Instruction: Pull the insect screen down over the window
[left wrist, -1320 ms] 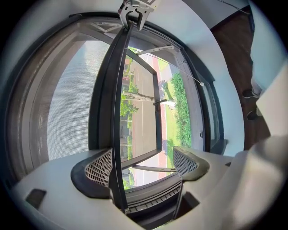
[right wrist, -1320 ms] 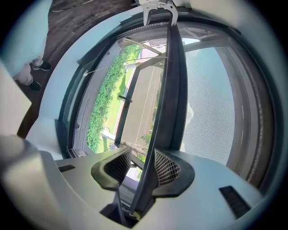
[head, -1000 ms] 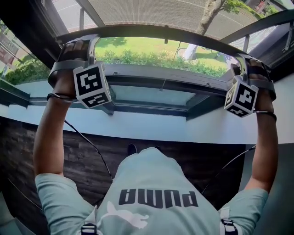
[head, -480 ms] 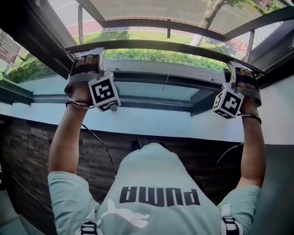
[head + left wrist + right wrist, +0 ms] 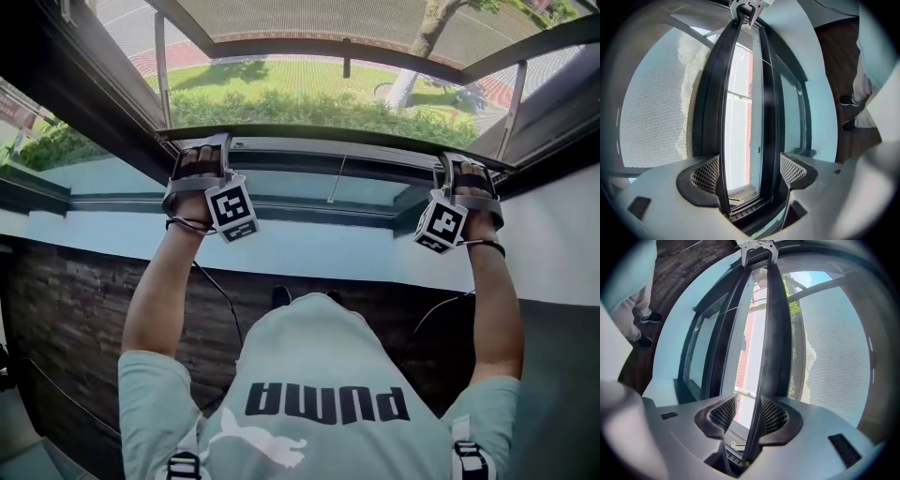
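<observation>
The insect screen's grey mesh (image 5: 309, 19) fills the upper window, and its dark bottom bar (image 5: 328, 134) hangs just above the lower window frame (image 5: 309, 161). My left gripper (image 5: 217, 142) sits over the bar's left end and my right gripper (image 5: 452, 163) over its right end. In the left gripper view the bar (image 5: 710, 93) lies against one pad (image 5: 707, 174), with a wide gap to the other pad. In the right gripper view the bar (image 5: 778, 333) passes between the jaws of the right gripper (image 5: 748, 414), touching one pad, with daylight beside the other. Both grippers stand open.
A white ledge (image 5: 309, 253) runs below the window over a dark brick wall (image 5: 56, 309). A thin cord (image 5: 336, 178) hangs at the frame's middle. Dark side frames (image 5: 112, 84) flank the opening. Cables trail from both grippers past the person's body.
Both grippers have come down together with the bar, from well above the lower frame to just over it. More mesh now shows above the bar.
</observation>
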